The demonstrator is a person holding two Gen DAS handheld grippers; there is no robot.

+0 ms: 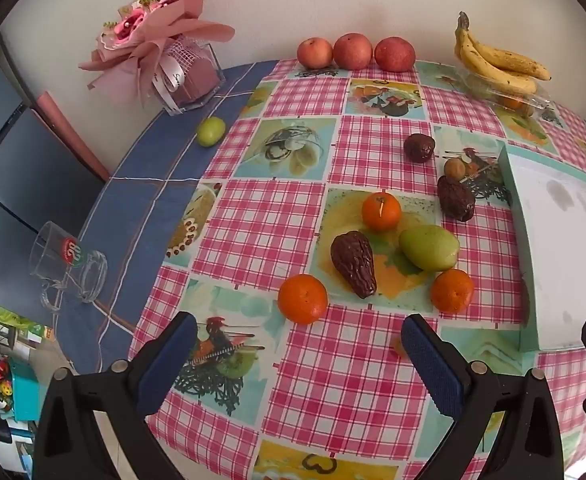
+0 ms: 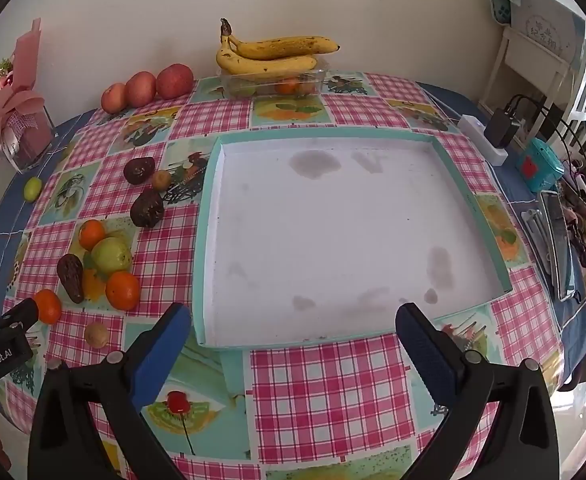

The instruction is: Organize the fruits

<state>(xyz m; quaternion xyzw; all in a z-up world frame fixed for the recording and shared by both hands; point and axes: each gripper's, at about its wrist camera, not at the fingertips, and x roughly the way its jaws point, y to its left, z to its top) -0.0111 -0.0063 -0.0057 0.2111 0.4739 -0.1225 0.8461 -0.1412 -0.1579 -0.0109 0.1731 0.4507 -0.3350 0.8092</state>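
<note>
Fruits are sitting loose left of the empty tray (image 2: pixel 207 240); left gripper (image 1: pixel 299 344) is hovering wide open, holding nothing, nearest orange (image 1: pixel 302 298) (straddle it squarely before closing). Right gripper (image 2: pixel 293 326) is also gaping, empty.

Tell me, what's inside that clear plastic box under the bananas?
Through the clear box, an orange fruit shows, with something greenish beside it. The bananas lie on top and the walls glare, so how many fruits are inside cannot be told.
</note>
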